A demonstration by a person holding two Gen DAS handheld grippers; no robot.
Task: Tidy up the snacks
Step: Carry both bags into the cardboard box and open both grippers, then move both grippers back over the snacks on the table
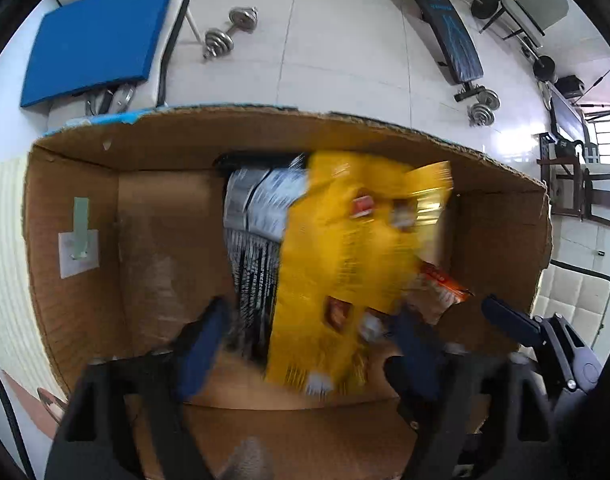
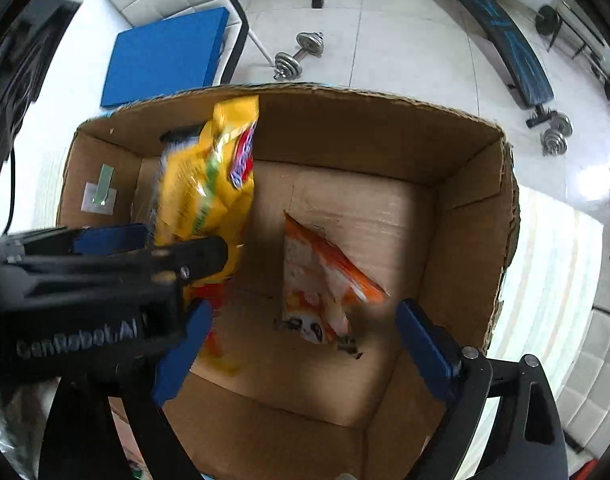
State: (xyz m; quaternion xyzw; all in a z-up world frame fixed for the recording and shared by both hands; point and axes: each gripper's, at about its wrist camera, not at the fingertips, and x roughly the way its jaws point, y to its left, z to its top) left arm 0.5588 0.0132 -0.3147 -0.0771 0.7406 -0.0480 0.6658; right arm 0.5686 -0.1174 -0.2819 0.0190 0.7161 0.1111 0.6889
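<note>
Currently: cardboard box (image 2: 457,216) receiving snacks, yellow bag (image 1: 345,264) blurred, likely dropping, between released left gripper (image 1: 309,344) jaws, beside black-and-white packet (image 1: 257,232); orange pouch (image 2: 321,280) on box floor ahead of spread right gripper (image 2: 305,344), gripping nothing.
</note>
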